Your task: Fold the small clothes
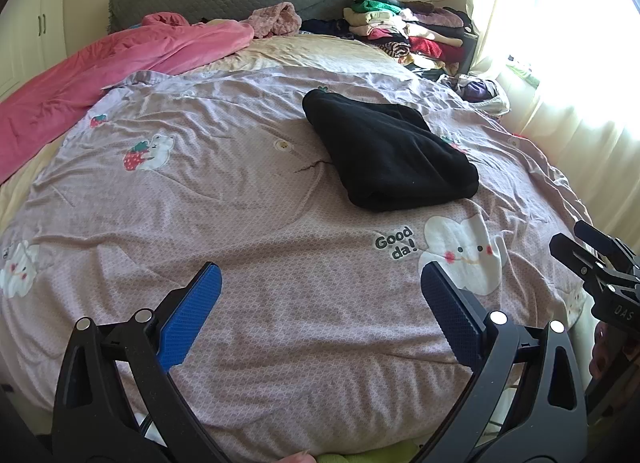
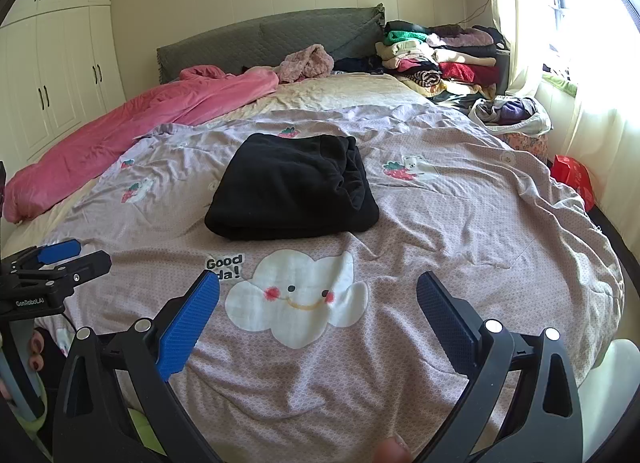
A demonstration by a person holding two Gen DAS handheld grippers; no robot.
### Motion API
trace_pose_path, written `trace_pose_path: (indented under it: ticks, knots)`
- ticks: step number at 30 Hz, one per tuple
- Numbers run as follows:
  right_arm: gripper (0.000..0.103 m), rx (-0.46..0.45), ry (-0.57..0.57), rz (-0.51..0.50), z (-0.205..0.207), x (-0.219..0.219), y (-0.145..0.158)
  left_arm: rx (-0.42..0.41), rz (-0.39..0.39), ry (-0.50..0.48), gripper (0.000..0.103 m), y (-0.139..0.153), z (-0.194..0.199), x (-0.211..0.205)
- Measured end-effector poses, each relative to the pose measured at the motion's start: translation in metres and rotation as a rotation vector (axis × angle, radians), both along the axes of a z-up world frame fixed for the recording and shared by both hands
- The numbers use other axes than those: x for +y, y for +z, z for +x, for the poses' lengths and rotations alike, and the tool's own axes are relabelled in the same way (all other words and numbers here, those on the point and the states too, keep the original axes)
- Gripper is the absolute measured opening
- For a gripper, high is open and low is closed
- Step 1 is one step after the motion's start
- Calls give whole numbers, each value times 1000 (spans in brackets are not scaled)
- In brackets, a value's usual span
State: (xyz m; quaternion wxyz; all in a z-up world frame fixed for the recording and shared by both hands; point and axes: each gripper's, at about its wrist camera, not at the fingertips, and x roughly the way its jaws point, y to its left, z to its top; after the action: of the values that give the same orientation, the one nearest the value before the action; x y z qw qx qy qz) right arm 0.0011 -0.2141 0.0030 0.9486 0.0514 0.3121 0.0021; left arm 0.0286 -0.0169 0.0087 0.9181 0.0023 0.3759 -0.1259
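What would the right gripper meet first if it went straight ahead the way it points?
Likely the purple printed bedcover, around its white cloud print, before the folded black garment beyond it. The right gripper is open; depth is uncertain.

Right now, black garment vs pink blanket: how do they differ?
The black garment is folded into a compact block; the pink blanket lies loose and rumpled. The black garment sits mid-bed on the lilac printed cover; the pink blanket stretches along the bed's far left side. Neither touches a hand-held gripper.
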Motion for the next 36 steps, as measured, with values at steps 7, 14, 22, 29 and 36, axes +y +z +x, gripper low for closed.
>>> trace_pose_path:
  ticks: [7, 14, 22, 29, 36]
  knots:
    - [98, 6, -3, 1, -1, 1, -1, 1, 1, 1, 94, -1, 0, -1]
    - [98, 8, -2, 4, -1, 0, -2, 6, 8, -4, 94, -3, -1, -2]
    - [98, 20, -48, 13, -3, -9, -9, 36, 27, 11, 94, -10, -2, -3]
    - [98, 61, -307, 14, -17, -65, -25, 91, 1, 124, 94, -18, 24, 46]
    - [98, 130, -790, -11, -79, -210, -63, 122, -26, 454, 94, -10, 89, 198]
